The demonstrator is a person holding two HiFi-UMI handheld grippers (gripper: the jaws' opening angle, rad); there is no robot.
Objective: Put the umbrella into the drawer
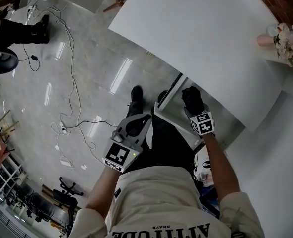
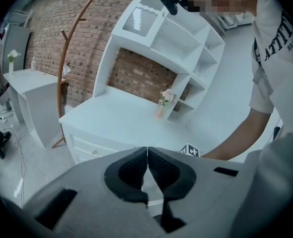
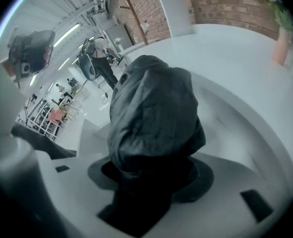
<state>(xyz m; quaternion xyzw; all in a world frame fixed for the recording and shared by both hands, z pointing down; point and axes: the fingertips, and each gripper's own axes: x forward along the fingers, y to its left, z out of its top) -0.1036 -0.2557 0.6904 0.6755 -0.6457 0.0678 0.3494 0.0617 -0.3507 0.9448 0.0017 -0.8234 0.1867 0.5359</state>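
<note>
Right gripper (image 3: 151, 180) clamps the black umbrella (image 3: 154, 110), seemingly over the drawer (image 1: 178, 128) at the desk (image 1: 201, 38) edge; left gripper (image 2: 147, 168) closed, empty.

Head view: sitting up on the person's head, looking steeply down at the white counter (image 1: 201, 38), the drawer (image 1: 174, 123) and the floor (image 1: 87, 73).
Left gripper view: hanging back in front of the counter, facing the brick wall (image 2: 52, 29).
Right gripper view: sitting way closer, right at the drawer, looking along the countertop.
Shared: all three are catching the counter and its flower vase (image 1: 285, 41).
</note>
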